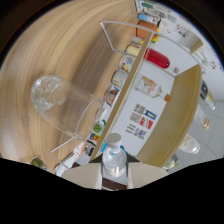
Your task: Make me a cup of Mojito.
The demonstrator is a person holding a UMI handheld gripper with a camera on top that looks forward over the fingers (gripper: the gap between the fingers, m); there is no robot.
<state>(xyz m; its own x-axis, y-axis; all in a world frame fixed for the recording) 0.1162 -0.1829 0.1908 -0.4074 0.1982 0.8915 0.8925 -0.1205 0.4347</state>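
Clear plastic of a small bottle [114,159] was seen pinched between the two fingers of the claw [114,176], white cap pointing forward. An ice-filled glass [65,106] on the wooden table [60,50] lay ahead and to the bottle's left, so the pour would likely be swung that way.

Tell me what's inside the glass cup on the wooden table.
The glass cup holds clear ice piled at its bottom. I cannot tell whether any liquid is in it. The gripper grips a bottle.
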